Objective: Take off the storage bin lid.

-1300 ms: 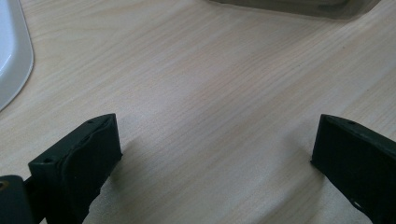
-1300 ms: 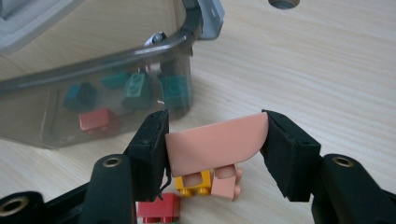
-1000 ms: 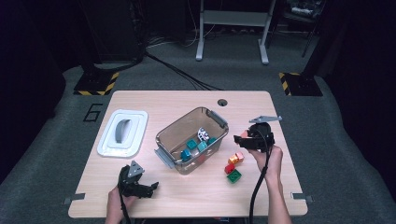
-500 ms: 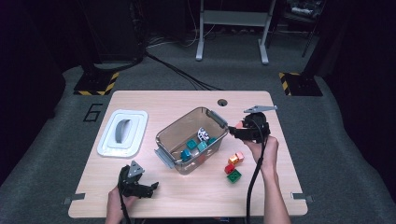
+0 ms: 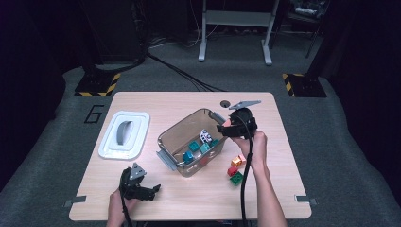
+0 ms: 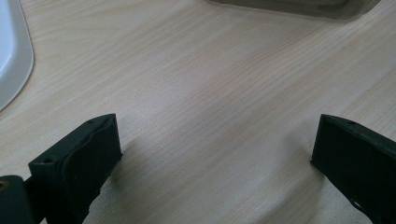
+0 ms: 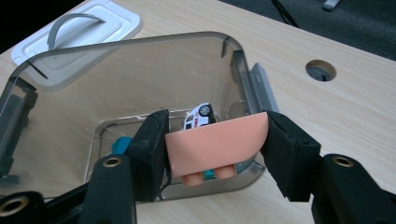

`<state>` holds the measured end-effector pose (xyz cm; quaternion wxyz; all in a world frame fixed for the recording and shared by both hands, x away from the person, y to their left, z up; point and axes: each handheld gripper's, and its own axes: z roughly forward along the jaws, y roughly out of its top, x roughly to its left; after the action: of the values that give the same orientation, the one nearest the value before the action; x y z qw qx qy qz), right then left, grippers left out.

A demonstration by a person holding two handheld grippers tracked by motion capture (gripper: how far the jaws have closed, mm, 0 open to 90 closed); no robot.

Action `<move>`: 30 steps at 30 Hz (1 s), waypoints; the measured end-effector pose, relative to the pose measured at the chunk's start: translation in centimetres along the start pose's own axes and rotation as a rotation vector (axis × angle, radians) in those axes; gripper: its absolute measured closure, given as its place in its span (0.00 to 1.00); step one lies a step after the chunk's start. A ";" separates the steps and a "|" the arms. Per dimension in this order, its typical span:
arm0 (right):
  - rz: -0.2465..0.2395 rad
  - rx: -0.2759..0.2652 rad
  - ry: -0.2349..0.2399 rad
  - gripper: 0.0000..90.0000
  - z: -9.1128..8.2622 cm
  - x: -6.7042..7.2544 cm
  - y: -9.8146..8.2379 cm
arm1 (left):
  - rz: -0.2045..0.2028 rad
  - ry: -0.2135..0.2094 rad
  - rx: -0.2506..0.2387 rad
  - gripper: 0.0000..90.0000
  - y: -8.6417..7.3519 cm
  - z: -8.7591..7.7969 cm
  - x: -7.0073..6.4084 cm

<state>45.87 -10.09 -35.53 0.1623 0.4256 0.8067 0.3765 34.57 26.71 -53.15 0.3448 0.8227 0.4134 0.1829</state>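
Since 1 s ago the right gripper [image 5: 226,127] has gone from beside the loose blocks up toward 12 o'clock, now over the near-right rim of the clear plastic rectangular bin [image 5: 166,141]. Left gripper [image 5: 147,191] hasn't shifted, parked at approx 7 o'clock on the light wooden table [image 5: 283,156], jaws spread w/ bare tabletop between.

Right jaws pinch a salmon-pink studded plastic block [image 7: 215,145] by its two ends; it hangs above the bin mouth, prob. lined up for a drop beside the white toy car [image 7: 200,115] and teal blocks [image 5: 197,146]. Block's long axis runs jaw to jaw, 3–9 o'clock in the right gripper view; studs point down at 6. White bin lid [image 5: 124,134] sits off at 9 o'clock, keeping the opening free. Red, orange and green blocks [image 5: 235,169] wait at 4 o'clock of the bin.
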 end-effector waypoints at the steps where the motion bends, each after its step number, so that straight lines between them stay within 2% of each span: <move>1: -0.011 0.004 0.003 0.49 0.3 0.1 0.0 | 0.000 0.000 0.000 0.01 0.0 0.0 0.0; 2: 0.001 0.015 0.005 0.49 0.5 0.4 0.0 | 0.000 0.000 0.000 0.01 0.0 0.0 0.0; 17: -0.064 0.132 0.010 0.49 3.4 2.1 -0.5 | 0.000 0.000 0.000 0.01 0.0 0.0 0.0; 24: -0.079 0.170 0.012 0.48 3.7 2.5 -0.6 | 0.001 0.000 0.000 0.01 0.0 0.0 0.0; 30: -0.086 0.168 0.005 0.45 3.5 2.7 -0.7 | 0.000 0.000 0.000 0.01 0.0 0.0 0.0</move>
<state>45.96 -6.50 -38.27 0.1399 0.4018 0.8534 0.3010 34.57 26.71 -53.15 0.3449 0.8226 0.4134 0.1829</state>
